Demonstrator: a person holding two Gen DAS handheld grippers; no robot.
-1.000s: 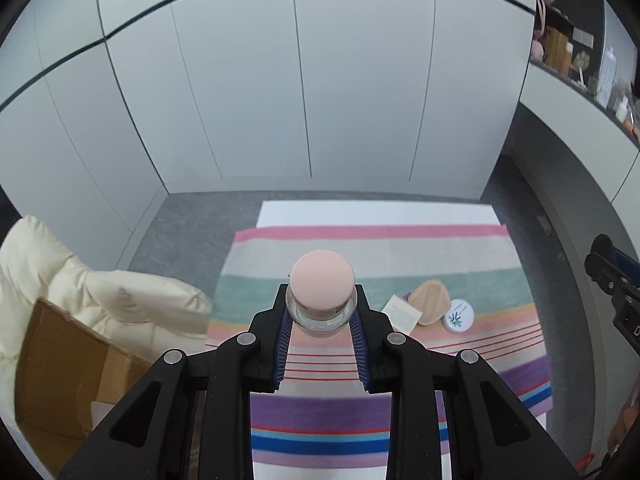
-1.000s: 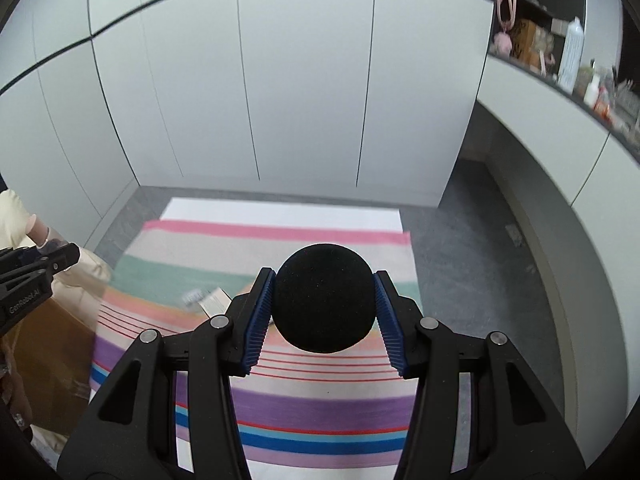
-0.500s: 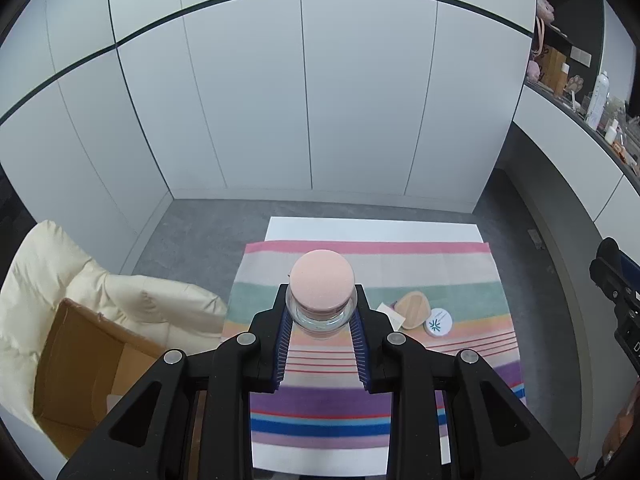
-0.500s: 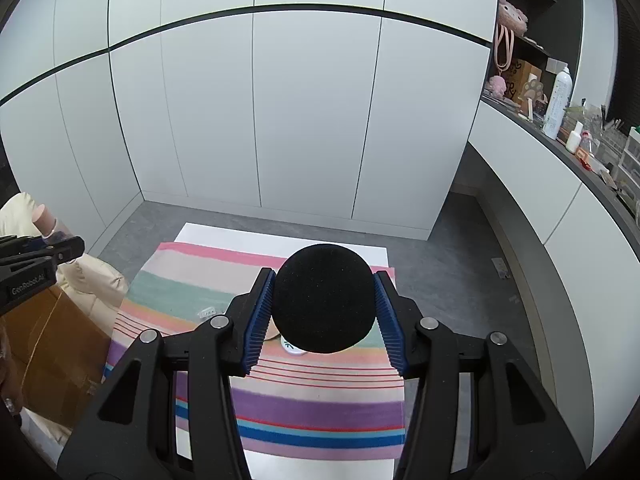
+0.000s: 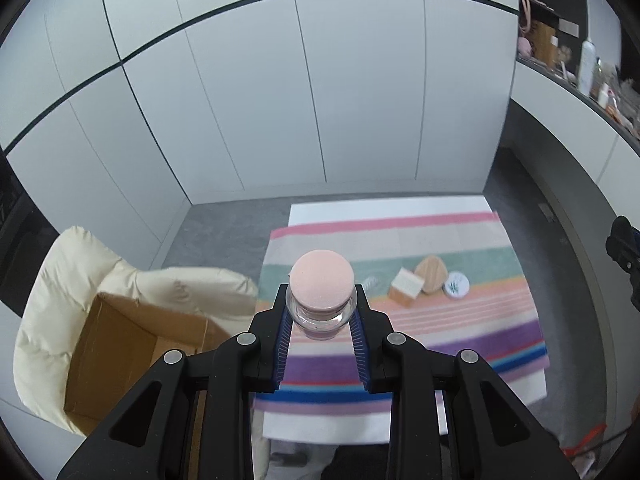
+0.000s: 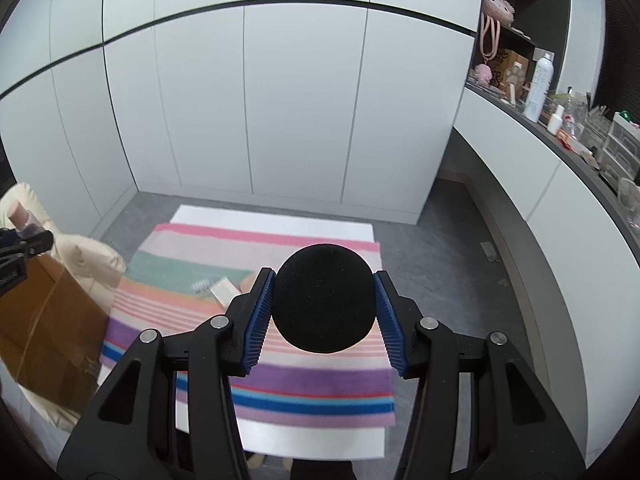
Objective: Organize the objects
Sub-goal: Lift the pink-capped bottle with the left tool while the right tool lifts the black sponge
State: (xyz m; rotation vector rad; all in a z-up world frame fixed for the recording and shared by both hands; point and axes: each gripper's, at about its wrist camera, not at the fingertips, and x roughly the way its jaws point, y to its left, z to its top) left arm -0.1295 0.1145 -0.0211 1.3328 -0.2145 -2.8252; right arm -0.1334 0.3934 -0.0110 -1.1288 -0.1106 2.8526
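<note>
The left hand-held gripper [image 5: 322, 322] is clamped on a clear glass jar with a pink lid [image 5: 322, 280], lid facing the camera, at the centre of the left wrist view. The open cardboard box [image 5: 132, 356], which I take to be where things get put away, sits in the lower left of that frame on a cream padded chair [image 5: 60, 280], just beside and below the jar. The right hand-held gripper [image 6: 324, 306] grips a round black sponge-like ball [image 6: 324, 298] at the centre of its own view; there the box [image 6: 48, 320] lies at the far left edge, well apart from the ball. So the left hand looks nearer the box. On the striped cloth [image 5: 440, 332] over the worktop, a small carton [image 5: 406, 286], a wooden piece [image 5: 432, 274] and a white round tin [image 5: 457, 285] remain, right of centre.
</note>
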